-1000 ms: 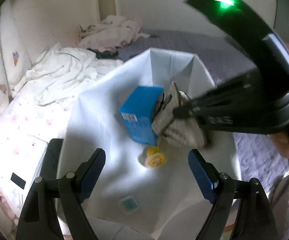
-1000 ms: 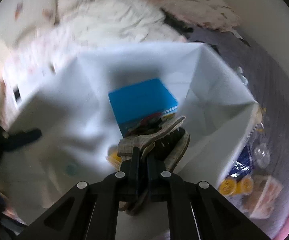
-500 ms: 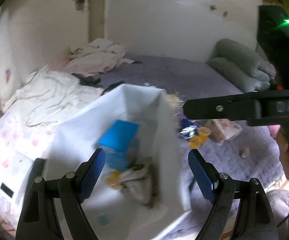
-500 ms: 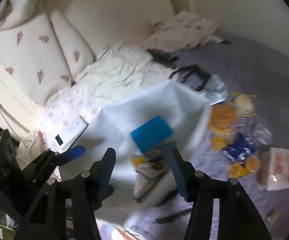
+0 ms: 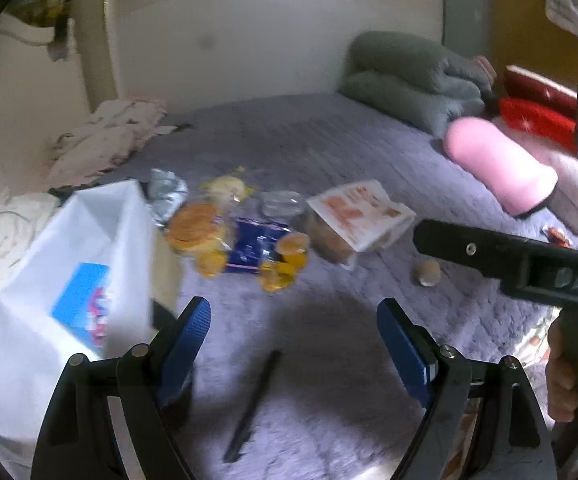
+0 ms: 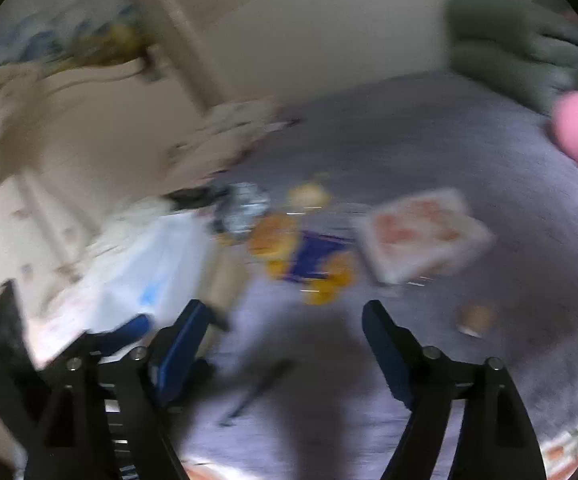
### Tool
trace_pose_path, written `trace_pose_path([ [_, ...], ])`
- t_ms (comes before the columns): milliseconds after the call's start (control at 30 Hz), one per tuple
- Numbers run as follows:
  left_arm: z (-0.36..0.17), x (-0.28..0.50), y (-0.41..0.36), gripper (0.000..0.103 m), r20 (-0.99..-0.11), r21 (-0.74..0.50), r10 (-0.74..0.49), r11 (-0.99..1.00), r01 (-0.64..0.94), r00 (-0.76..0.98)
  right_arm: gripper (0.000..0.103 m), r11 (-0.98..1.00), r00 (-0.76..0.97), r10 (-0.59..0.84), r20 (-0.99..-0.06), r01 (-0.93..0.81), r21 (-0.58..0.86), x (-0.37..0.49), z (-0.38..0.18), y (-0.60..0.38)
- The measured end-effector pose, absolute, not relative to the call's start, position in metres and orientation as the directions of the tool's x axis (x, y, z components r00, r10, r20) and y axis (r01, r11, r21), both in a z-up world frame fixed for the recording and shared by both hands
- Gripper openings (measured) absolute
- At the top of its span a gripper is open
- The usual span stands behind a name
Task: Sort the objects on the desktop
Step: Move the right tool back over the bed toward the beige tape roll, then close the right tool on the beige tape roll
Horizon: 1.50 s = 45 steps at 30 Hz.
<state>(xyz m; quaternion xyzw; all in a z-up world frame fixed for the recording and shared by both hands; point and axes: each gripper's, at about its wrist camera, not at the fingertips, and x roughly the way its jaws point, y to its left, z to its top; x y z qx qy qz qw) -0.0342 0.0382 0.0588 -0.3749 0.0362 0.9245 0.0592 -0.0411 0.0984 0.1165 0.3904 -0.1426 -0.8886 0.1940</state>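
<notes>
Right tongs: jaws have just been opening, now spread wide, nothing between them; a second ago they were pinched on a checked cloth bundle over the white box, so that item is dropped off. It isn't visible in the box from either view now, the angle hides it. Left tongs: spread wide too, empty, touching nothing, same gap as before. Both views have swung off the box interior and onto the purple bed, so I read this as one sort done and a hunt for the next pick. White box sits to the left at the bed edge, blue carton inside it. Nearest loose item is a dark pen-like stick lying on the bed just ahead of the left tongs. Further out, a cluster: yellow-orange snack packs, a blue packet, a white-and-orange printed bag, plus a small round thing apart to the right. Right-wrist view is motion-blurred; details there are unreliable.
</notes>
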Motion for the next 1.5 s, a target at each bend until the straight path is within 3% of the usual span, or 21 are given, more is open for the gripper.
trace_pose_path([
  [167,0.021,-0.065,0.059,0.085,-0.752,0.029,0.07,-0.99,-0.139,-0.656,0.079,-0.937,-0.645,-0.317,-0.696,0.102,0.333,-0.056,0.08,0.139],
  [400,-0.035,-0.086,0.084,0.085,-0.825,0.011,0.07,-0.99,-0.14,-0.561,0.079,-0.914,-0.59,-0.304,-0.748,-0.04,0.403,-0.083,0.039,0.197],
  [567,-0.058,-0.102,0.089,0.085,-0.821,-0.042,0.091,-0.994,-0.1,-0.563,0.064,-0.92,-0.585,-0.277,-0.762,-0.066,0.385,-0.109,0.026,0.223],
  [600,-0.061,-0.105,0.091,0.085,-0.821,-0.032,0.083,-0.995,-0.098,-0.565,0.055,-0.921,-0.567,-0.284,-0.773,-0.064,0.385,-0.116,0.019,0.223],
  [667,-0.073,-0.11,0.096,0.085,-0.83,0.005,0.052,-0.995,-0.101,-0.556,0.053,-0.921,-0.511,-0.31,-0.801,-0.049,0.388,-0.125,0.003,0.216],
  [767,-0.09,-0.103,0.099,0.088,-0.817,0.056,0.017,-0.992,-0.11,-0.577,0.042,-0.935,-0.414,-0.317,-0.854,-0.014,0.354,-0.135,-0.018,0.198],
  [833,-0.091,-0.1,0.098,0.098,-0.811,0.061,0.006,-0.994,-0.094,-0.585,0.042,-0.961,-0.416,-0.234,-0.879,-0.035,0.273,-0.141,-0.024,0.193],
  [967,-0.093,-0.101,0.094,0.102,-0.821,0.041,0.008,-0.996,-0.074,-0.57,0.042,-0.967,-0.381,-0.2,-0.903,-0.071,0.244,-0.146,-0.041,0.195],
  [1033,-0.092,-0.1,0.094,0.102,-0.821,0.047,0.002,-0.996,-0.072,-0.57,0.045,-0.972,-0.375,-0.185,-0.908,-0.064,0.224,-0.143,-0.041,0.192],
  [1067,-0.092,-0.099,0.095,0.102,-0.821,0.052,-0.002,-0.996,-0.072,-0.572,0.055,-0.971,-0.374,-0.192,-0.907,-0.06,0.23,-0.142,-0.042,0.192],
  [1100,-0.092,-0.098,0.096,0.102,-0.82,0.056,-0.005,-0.996,-0.071,-0.572,0.077,-0.965,-0.375,-0.223,-0.9,-0.049,0.259,-0.141,-0.042,0.193],
  [1167,-0.093,-0.098,0.097,0.102,-0.819,0.06,-0.011,-0.996,-0.068,-0.573,0.103,-0.932,-0.357,-0.34,-0.87,0.009,0.361,-0.141,-0.045,0.19],
  [1267,-0.093,-0.095,0.1,0.103,-0.815,0.082,-0.031,-0.995,-0.062,-0.579,0.103,-0.955,-0.323,-0.292,-0.9,0.058,0.289,-0.143,-0.047,0.179],
  [1400,-0.093,-0.093,0.095,0.103,-0.818,0.054,-0.009,-0.997,-0.061,-0.575,0.103,-0.981,-0.273,-0.082,-0.958,0.193,0.029,-0.137,-0.053,0.144],
  [1500,-0.093,-0.091,0.096,0.103,-0.817,0.047,-0.004,-0.997,-0.06,-0.577,0.103,-0.985,-0.272,-0.137,-0.952,0.142,0.101,-0.132,-0.048,0.16],
])
